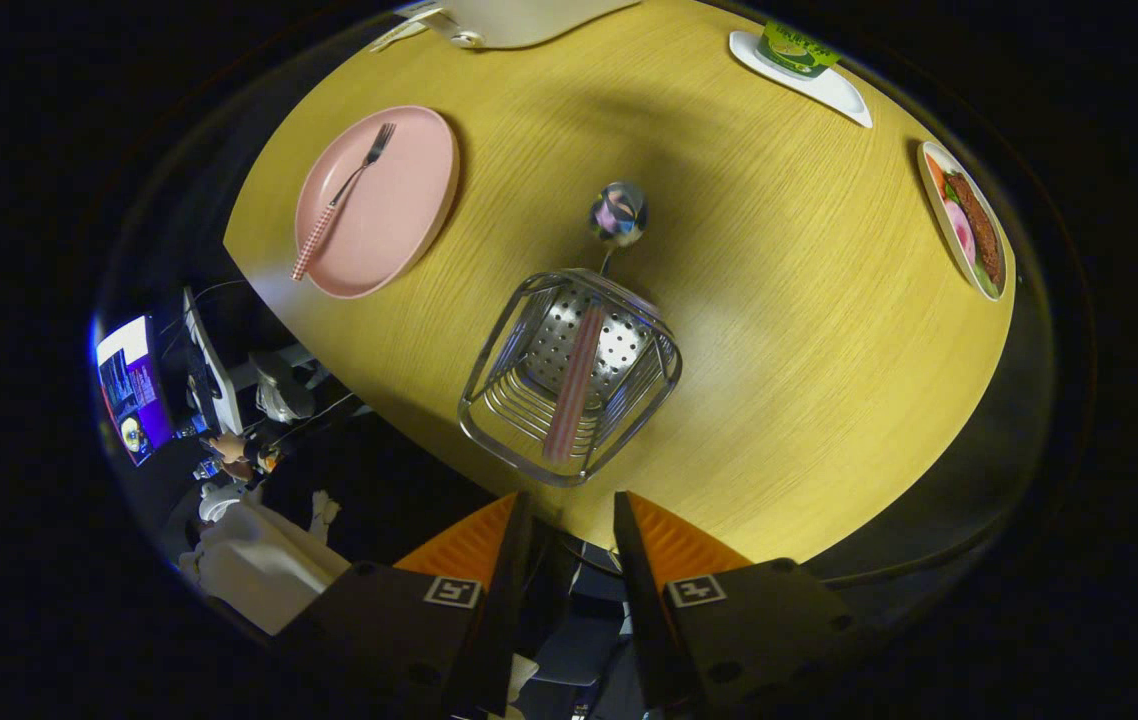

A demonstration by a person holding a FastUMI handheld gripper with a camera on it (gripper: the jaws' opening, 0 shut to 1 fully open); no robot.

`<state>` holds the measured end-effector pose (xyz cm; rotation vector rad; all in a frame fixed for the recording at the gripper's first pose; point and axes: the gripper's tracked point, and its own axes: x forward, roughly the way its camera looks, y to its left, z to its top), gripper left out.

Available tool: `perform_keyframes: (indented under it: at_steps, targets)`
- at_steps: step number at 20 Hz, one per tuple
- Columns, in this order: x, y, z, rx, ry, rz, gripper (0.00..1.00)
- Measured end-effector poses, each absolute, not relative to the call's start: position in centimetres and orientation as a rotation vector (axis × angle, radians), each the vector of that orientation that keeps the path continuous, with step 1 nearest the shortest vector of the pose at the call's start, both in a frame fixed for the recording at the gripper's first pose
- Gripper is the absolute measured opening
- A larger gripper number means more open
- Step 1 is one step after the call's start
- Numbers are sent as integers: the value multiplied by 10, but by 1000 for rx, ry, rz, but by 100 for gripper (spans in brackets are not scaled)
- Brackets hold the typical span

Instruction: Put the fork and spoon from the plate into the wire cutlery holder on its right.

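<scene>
Well, the claw (pixel 572 510) hung high above the counter (pixel 779 300), its orange fingers (pixel 469 545) parted by a narrow gap and gripping nothing. Just ahead of them stood the wire cutlery holder (pixel 569 375), the spoon (pixel 617 214) already inside, handle down, bowl poking out beyond the rim. Well apart, the fork (pixel 344 195) lay on the pink plate (pixel 399 230).

I see my gripper (pixel 572 515) with its fingers parted and empty, just short of the wire cutlery holder (pixel 569 375), where the spoon (pixel 597 300) already stands. The fork (pixel 344 198) lies on the pink plate (pixel 399 215), on the wooden table (pixel 779 330).
</scene>
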<state>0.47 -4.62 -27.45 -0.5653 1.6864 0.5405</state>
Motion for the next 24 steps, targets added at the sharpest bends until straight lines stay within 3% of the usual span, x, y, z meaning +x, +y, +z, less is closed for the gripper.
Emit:
perform_keyframes:
  at_steps: [4, 6, 7, 8, 17, 24]
  targets:
    - [1, -36, -260, -487, 1560, 560, 77]
    - [1, -25, -247, -404, 1469, 563, 83]
    - [1, -17, -240, -355, 1418, 575, 95]
    - [4, -10, -230, -317, 1367, 578, 100]
    - [10, 26, -176, -156, 1044, 529, 99]
    - [4, 95, -176, -106, 906, 556, 100]
